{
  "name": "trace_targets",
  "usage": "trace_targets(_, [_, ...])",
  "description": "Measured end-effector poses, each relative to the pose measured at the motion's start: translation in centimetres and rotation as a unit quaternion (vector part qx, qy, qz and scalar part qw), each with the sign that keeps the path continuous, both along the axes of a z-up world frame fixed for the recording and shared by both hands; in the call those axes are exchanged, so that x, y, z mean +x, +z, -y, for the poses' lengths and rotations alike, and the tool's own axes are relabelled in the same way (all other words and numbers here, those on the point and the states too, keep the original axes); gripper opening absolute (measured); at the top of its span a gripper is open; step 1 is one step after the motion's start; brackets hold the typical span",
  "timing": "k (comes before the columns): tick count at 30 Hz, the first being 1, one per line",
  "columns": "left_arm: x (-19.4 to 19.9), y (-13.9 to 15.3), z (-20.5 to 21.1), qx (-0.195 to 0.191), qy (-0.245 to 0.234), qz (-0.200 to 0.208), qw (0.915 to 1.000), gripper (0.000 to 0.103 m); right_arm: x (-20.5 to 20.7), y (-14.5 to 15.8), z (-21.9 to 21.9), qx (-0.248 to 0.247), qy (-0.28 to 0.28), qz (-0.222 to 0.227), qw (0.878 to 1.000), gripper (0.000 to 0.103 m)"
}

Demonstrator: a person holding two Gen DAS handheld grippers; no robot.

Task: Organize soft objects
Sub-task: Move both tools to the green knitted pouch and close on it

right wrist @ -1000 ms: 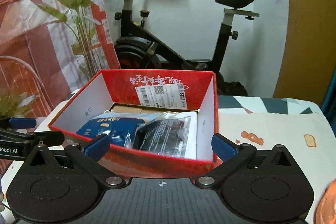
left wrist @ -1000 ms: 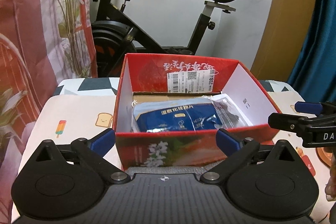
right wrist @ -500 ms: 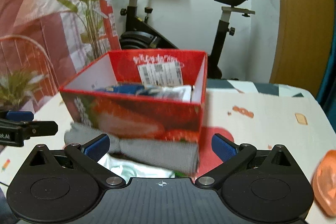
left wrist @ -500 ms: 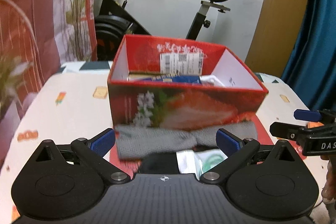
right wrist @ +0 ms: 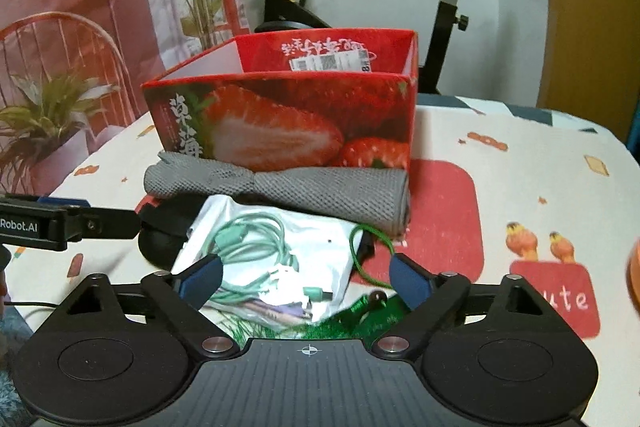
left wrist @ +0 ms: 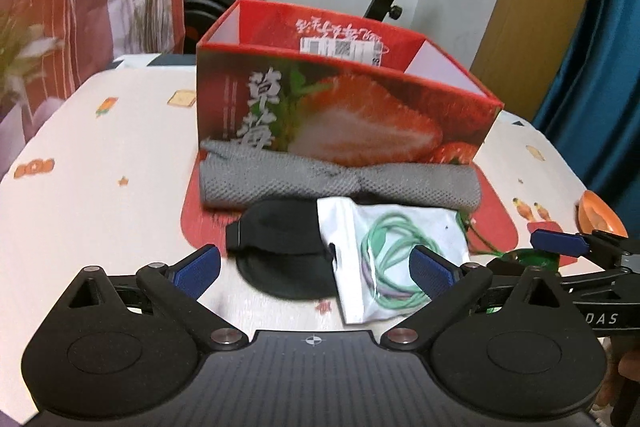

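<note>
Reading "Robot.AI" (left gripper [right wrist: 120,223])

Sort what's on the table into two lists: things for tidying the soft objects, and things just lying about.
For the job:
- rolled grey knit cloth
- black padded eye mask
- clear plastic bag of coiled green cable
- red strawberry-print cardboard box

Lying about:
- black exercise bike
- green potted plant
- orange dish at the table edge

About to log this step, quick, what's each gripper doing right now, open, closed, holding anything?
Left gripper: open, holding nothing.
Right gripper: open, jaws have just been closing a little, over the clear cable bag, not gripping it.
</note>
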State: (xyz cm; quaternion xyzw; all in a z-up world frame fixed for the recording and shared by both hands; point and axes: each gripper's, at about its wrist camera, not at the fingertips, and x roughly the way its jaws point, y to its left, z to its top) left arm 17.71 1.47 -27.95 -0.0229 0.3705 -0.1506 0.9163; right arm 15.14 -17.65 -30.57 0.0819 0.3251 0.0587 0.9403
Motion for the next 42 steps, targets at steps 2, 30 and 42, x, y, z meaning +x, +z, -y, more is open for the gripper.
trace_targets(2, [-0.1,-0.2,-0.1,-0.002,0.004,-0.003,1.0000,0.099,-0.3,-0.1,0.4,0.000,-0.005,0.001,1.000,0.085])
trace_targets(30, [1.8,1.2,6.7,-0.054,-0.094,-0.031,0.9937,0.075,-3.1,-3.5,5.6,0.005,-0.045,-0.041,0.998,0.066])
trace_targets(42, [1.0,-0.7,10.7,-0.056,-0.162,-0.065,0.9831,0.071,-1.6,-3.7,4.2,0.017,0.009,-0.040,0.999,0.044])
